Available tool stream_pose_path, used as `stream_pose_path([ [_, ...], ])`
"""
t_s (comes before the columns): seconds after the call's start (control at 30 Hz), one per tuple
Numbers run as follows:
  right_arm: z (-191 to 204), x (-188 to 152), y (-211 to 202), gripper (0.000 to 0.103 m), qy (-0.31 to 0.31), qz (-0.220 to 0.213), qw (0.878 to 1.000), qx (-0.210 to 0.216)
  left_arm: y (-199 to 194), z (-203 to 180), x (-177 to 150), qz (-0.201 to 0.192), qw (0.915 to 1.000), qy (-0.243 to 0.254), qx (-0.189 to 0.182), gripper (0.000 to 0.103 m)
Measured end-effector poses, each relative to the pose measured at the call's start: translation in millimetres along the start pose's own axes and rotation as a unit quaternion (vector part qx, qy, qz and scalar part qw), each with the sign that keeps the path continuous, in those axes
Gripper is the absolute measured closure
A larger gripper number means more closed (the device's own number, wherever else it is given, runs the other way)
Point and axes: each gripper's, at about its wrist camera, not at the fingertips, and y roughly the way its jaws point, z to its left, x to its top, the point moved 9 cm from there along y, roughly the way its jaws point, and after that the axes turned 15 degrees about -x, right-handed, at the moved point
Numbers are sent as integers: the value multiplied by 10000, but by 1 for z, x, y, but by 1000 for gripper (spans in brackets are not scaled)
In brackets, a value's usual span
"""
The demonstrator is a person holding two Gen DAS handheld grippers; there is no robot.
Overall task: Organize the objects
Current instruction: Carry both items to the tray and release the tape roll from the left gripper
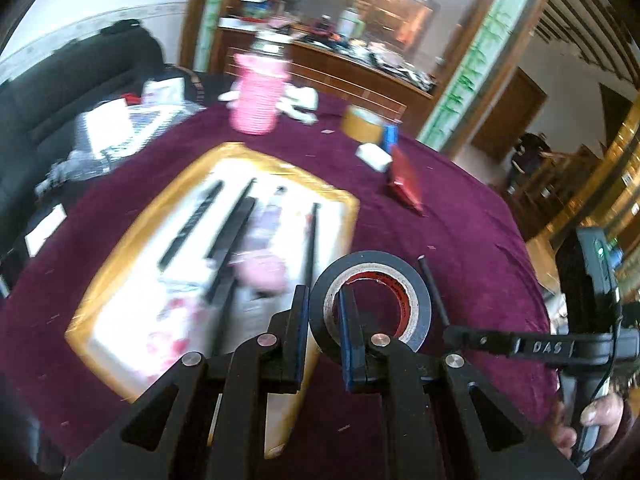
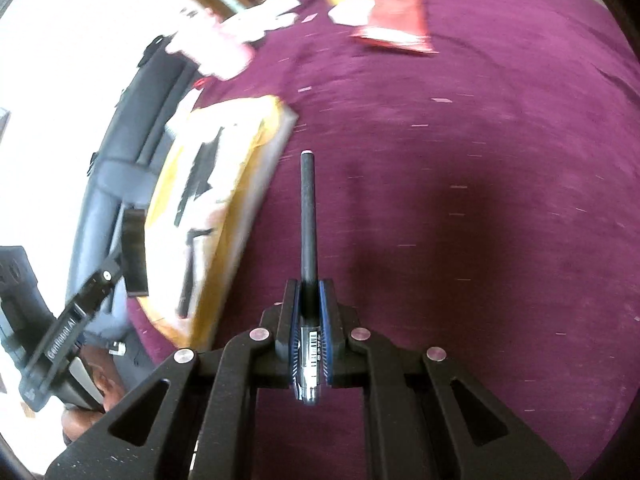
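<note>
Your left claw (image 1: 324, 320) is clamped on the wall of the black tape roll (image 1: 370, 300) and your right claw (image 2: 308, 320) is pinched tight on the black pen (image 2: 308, 216), both held above the tabletop (image 2: 480, 200). Carry each level to the yellow-rimmed tray (image 1: 224, 152) and lower before releasing. The pens (image 1: 232, 232) already lying there crowd the landing space; the pink cup (image 1: 256, 96) and red packet (image 1: 404, 180) stand well apart.

You have one roll of black tape (image 1: 370, 300) and one black pen (image 2: 308, 216) in the grippers. One yellow-rimmed tray (image 1: 132, 240) at nine o'clock holds about four dark sticks (image 1: 232, 232), blurred. At twelve: one pink cup (image 1: 258, 96), one tan tape roll (image 1: 360, 122), one red packet (image 1: 406, 180).
</note>
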Motion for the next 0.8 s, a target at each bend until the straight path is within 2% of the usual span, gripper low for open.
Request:
stream_pose_path([
  [0.23,59,-8,3,96,-251,23,9997,25,-55,75,-24,-53,9988,-395,297,92],
  [0.43,98,-17,2,96,-310,-33,9995,-36,-74,133,-48,189,9960,-760,428,92],
  [0.6,125,-19,13,96,-284,41,9996,-62,-78,149,-46,256,9968,-706,286,92],
  [0.8,148,-16,29,96,-180,88,9997,-145,-66,152,-22,371,9982,-461,26,92],
])
